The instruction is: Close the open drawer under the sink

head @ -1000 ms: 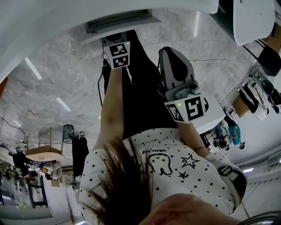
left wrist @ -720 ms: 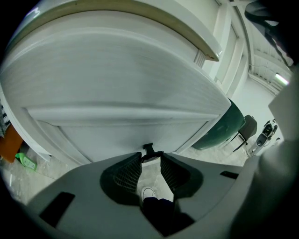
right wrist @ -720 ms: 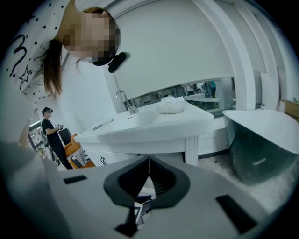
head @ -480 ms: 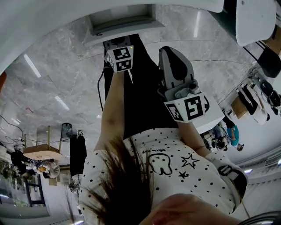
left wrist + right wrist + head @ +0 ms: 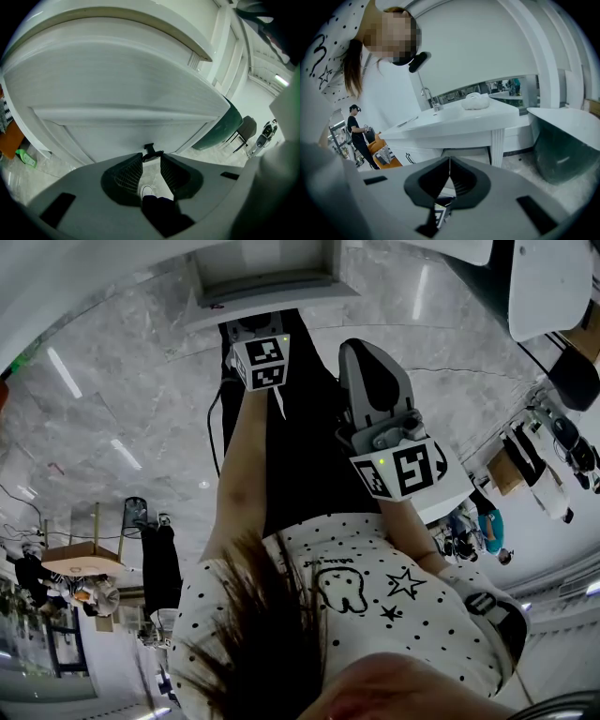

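Left tool: grasping the drawer's small black handle. Its jaws have just been closing. The handle's bar spans the gap between the two tips, which press on its ends.
Drawer: its white front fills the space straight ahead of the left tool, a flat panel with a raised frame. The handle juts out right at the tool's tips.
Worktop: the white sink worktop's rounded edge overhangs the drawer front, above and ahead of the left tool.
Right tool: clenched on nothing, its jaw tips pressed together in one thin line. In the head view it is held back beside the person's dark trouser leg, behind and to the right of the left tool.
Ahead of right tool: the worktop's long front edge, with a tap and a pale bundle on top. A white fluted post stands under the edge.
Room right of left tool: pale marble floor lies open up to a dark-sided bathtub, with a chair beyond it.
Room left of left tool: an orange thing and a small green thing sit low near the cabinet's corner.
Below left tool: a white shoe and a dark trouser leg show through the gap between the jaws.
Bystander: a person in black stands well off to the right tool's left.
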The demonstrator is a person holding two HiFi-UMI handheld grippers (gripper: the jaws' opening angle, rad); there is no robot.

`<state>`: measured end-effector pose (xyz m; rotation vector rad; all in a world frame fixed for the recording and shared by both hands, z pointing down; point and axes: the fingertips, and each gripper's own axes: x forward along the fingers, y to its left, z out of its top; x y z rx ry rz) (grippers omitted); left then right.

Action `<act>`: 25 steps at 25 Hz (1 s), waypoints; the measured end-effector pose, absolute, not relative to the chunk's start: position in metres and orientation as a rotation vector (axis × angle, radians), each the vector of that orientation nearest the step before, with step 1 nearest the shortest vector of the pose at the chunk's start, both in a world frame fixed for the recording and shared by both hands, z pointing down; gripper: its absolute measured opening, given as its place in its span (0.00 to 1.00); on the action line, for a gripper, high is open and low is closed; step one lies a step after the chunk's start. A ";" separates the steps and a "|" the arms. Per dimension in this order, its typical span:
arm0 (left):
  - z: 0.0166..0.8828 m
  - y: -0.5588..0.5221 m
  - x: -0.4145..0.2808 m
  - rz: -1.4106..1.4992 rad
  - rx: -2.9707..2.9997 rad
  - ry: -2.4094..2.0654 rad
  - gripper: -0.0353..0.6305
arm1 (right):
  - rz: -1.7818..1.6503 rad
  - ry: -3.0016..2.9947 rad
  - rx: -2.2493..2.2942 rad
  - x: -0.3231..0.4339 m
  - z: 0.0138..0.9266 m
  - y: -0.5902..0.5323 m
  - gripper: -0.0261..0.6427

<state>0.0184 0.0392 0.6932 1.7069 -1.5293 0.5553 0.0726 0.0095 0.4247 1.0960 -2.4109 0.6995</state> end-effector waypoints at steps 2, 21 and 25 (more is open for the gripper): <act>0.693 0.040 0.019 0.553 1.705 -1.529 0.24 | 0.702 -2.411 1.090 0.072 0.425 0.011 0.06; 0.695 0.043 0.017 0.554 1.692 -1.528 0.24 | 0.701 -2.416 1.099 0.074 0.424 0.008 0.06; 0.694 0.045 0.016 0.540 1.667 -1.530 0.24 | 0.704 -2.418 1.096 0.074 0.424 0.008 0.06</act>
